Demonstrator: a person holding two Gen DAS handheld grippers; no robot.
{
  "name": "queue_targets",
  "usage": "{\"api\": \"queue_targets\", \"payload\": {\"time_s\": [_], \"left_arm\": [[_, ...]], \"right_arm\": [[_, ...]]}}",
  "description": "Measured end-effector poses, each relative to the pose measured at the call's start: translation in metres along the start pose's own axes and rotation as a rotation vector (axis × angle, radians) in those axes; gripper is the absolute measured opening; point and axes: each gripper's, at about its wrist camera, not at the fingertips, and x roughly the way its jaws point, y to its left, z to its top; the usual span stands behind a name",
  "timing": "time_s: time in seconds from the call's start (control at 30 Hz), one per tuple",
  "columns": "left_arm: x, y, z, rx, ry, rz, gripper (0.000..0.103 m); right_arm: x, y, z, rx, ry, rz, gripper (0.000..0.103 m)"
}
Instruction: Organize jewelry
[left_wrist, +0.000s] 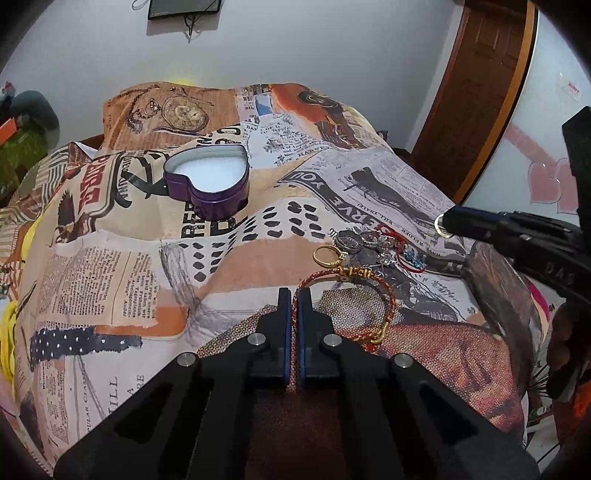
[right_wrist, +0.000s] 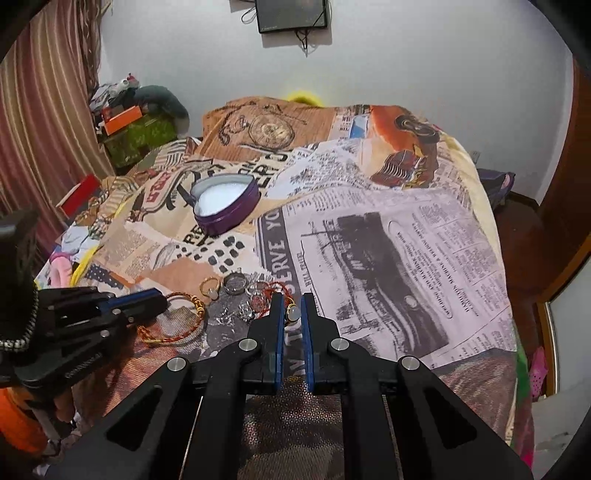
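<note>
Jewelry (left_wrist: 373, 251) lies heaped on the newsprint bedspread (left_wrist: 110, 280), the left gripper (left_wrist: 294, 295) clenched on a red-gold bracelet (left_wrist: 347, 291), the right gripper (right_wrist: 291, 301) pinching a white-stoned ring (right_wrist: 293, 313).

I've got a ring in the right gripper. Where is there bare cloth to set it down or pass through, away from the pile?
Open cloth lies right of the jewelry pile, across the newspaper print. Another patch sits between the pile and the heart tin. It is crowded around the bangle, where the left gripper sits. The right gripper holds the ring.
</note>
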Motion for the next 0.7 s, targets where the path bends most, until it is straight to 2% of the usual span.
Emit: {"api": "queue_targets", "payload": {"time_s": [0.17, 0.7], "left_arm": [[-0.01, 0.004, 0.011, 0.001, -0.037, -0.006, 0.001], [-0.036, 0.049, 0.072, -0.013, -0.184, 0.071, 0.001]], "right_arm": [[-0.007, 0.004, 0.008, -0.001, -0.034, 0.005, 0.008], [-0.004, 0.034, 0.06, -0.069, -0.134, 0.049, 0.008]]}}
